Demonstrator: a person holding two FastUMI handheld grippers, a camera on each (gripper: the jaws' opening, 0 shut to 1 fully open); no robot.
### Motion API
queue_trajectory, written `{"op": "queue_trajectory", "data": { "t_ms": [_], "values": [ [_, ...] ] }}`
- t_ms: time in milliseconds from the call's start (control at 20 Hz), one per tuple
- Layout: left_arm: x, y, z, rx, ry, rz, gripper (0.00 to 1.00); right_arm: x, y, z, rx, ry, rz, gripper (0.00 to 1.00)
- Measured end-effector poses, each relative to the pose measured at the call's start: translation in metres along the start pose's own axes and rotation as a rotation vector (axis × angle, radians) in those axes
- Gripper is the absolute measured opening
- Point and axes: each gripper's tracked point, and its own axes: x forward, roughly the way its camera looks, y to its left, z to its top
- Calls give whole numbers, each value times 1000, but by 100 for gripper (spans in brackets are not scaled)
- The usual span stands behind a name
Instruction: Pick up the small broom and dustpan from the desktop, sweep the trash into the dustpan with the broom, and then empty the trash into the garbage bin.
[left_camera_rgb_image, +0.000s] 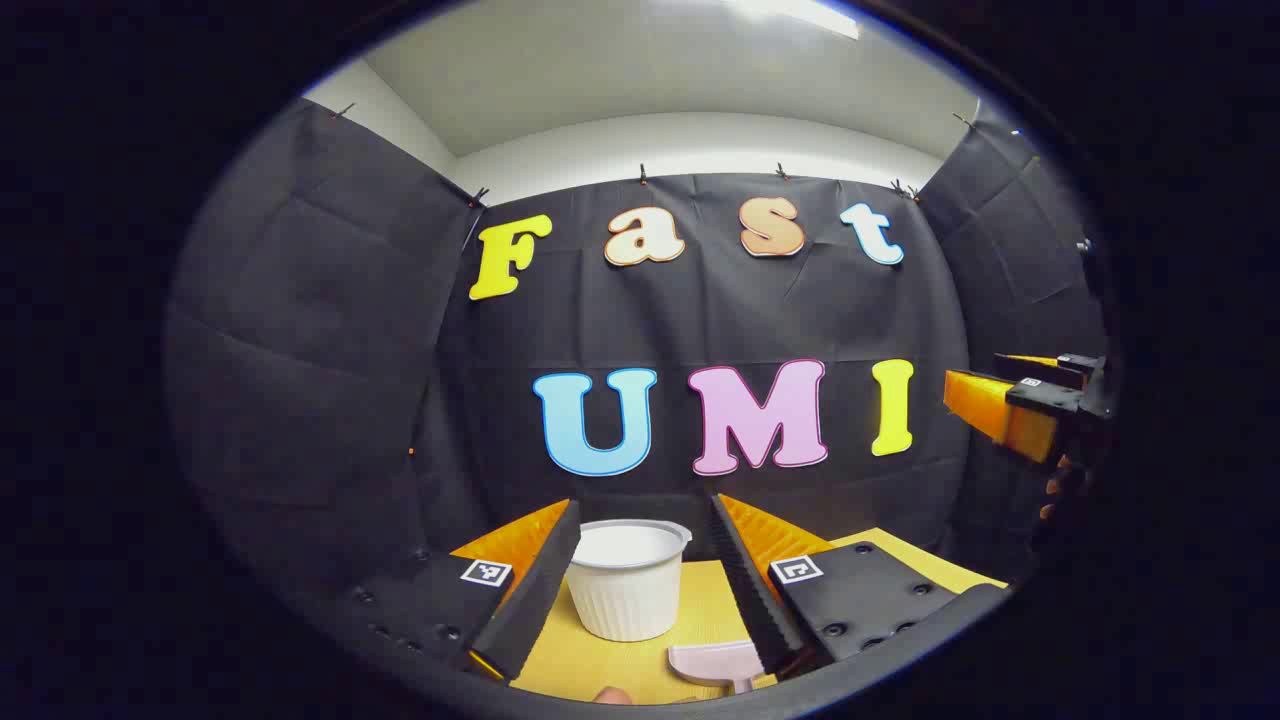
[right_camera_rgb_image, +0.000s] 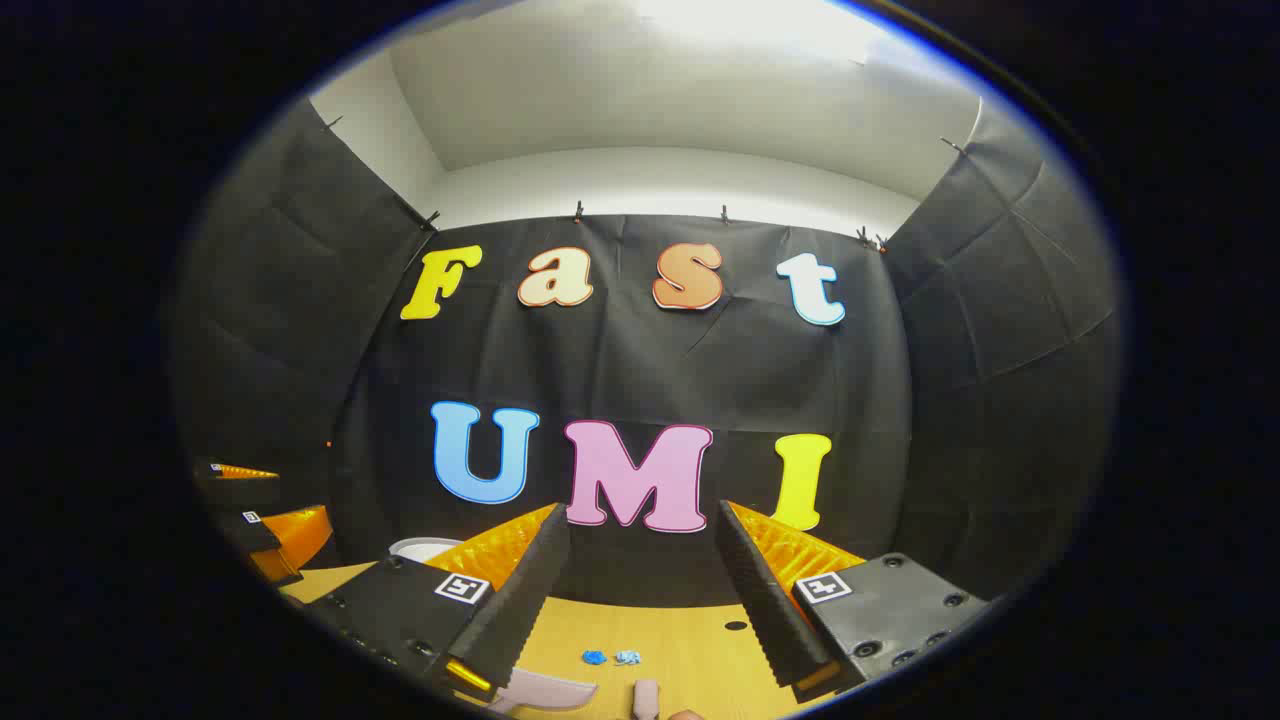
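Note:
My left gripper (left_camera_rgb_image: 645, 510) is open above the yellow desktop (left_camera_rgb_image: 585, 662). Between its fingers, farther off, stands the white ribbed garbage bin (left_camera_rgb_image: 628, 580). A pale pink dustpan (left_camera_rgb_image: 712, 663) lies by the inner side of its right finger. My right gripper (right_camera_rgb_image: 640, 512) is also open and holds nothing. Below it, two small blue scraps of trash (right_camera_rgb_image: 610, 657) lie on the desktop (right_camera_rgb_image: 700, 640). The pink dustpan (right_camera_rgb_image: 542, 690) and a short pink handle end (right_camera_rgb_image: 646, 698) sit at the lower edge. The bin's rim (right_camera_rgb_image: 425, 548) peeks out behind its left finger.
In the left gripper view the right gripper (left_camera_rgb_image: 1015, 405) hangs at the far right with a hand (left_camera_rgb_image: 1058, 490) under it. The left gripper (right_camera_rgb_image: 270, 530) appears at the far left of the right gripper view. Black cloth walls close the booth behind and at the sides.

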Motion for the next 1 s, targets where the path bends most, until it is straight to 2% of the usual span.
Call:
{"op": "queue_trajectory", "data": {
  "t_ms": [100, 250, 400, 500, 650, 750, 850, 1000],
  "values": [
    [8, -2, 8, 6, -29, -18, 76, 3, -11, -4, -38, 12, -47, 94],
    [14, -4, 8, 8, -46, -35, 77, -4, -10, 0, -63, 5, -65, 93],
    [2, -6, 20, -62, -112, -69, 76, -13, -5, 10, -101, -31, -80, 95],
    [-10, -19, 28, -106, -126, -134, 75, -23, 2, 21, -160, -58, -86, 95],
    [-33, -26, 60, -149, -230, -202, 76, -41, 19, 44, -179, -128, -72, 95],
    [-34, -33, 54, -117, -223, -226, 76, -47, 35, 40, -149, -125, -42, 93],
    [-37, -33, 43, -68, -197, -224, 76, -49, 38, 31, -114, -86, -48, 94],
    [-40, -30, 31, -68, -157, -217, 76, -49, 40, 18, -99, -35, -56, 94]
  ]
}}
